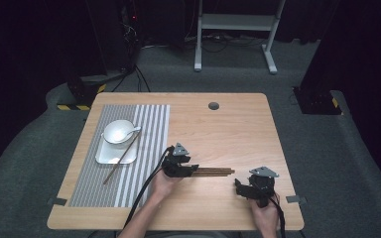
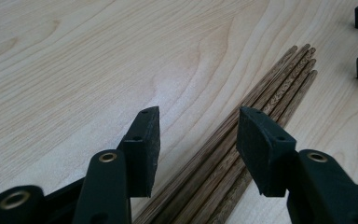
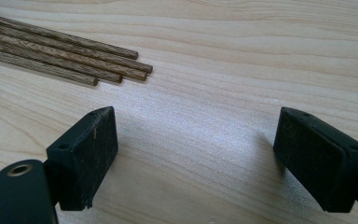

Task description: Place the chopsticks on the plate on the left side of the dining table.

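Pale wood table carries a striped mat with bowl, plate and a lone chopstick at left. Mid-table, the left gripper straddles the chopstick bundle, jaws apart, not yet pressing. Closing off-centre could likely scatter the sticks or pinch several together. Further right, the right gripper rests spread wide and empty.

High view overhead, tool views close, low, sharing chopsticks.
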Action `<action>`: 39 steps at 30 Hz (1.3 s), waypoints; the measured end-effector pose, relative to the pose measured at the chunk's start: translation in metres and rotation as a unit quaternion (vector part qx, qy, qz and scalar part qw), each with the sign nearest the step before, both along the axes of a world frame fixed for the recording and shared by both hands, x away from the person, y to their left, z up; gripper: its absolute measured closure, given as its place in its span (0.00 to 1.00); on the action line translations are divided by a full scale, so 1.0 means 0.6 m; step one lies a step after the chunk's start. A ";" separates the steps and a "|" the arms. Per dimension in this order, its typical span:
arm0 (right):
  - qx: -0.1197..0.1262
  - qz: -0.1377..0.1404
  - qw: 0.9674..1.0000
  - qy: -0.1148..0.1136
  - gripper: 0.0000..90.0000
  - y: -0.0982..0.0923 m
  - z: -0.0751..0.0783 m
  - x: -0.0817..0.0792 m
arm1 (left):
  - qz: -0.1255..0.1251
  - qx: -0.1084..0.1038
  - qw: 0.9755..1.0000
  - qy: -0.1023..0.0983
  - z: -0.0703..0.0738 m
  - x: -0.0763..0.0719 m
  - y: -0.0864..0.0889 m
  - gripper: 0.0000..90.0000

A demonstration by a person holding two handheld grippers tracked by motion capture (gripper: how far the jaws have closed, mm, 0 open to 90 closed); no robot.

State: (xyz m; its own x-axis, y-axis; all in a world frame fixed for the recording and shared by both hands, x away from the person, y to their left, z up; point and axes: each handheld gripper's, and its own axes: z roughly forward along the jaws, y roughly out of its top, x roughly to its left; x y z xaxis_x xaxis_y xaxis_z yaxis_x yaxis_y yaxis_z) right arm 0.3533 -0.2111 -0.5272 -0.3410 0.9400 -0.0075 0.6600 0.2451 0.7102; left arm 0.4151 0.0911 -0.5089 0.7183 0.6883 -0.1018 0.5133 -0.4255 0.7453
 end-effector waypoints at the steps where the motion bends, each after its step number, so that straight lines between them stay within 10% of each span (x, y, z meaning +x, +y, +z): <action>1: 0.000 0.000 1.000 0.000 0.15 0.000 0.000 0.000 | 0.000 0.000 1.000 -0.002 0.000 0.000 -0.001 0.57; 39: 0.000 0.000 1.000 0.000 0.15 0.000 0.000 0.000 | -0.013 0.001 1.000 0.012 -0.018 0.011 -0.013 0.74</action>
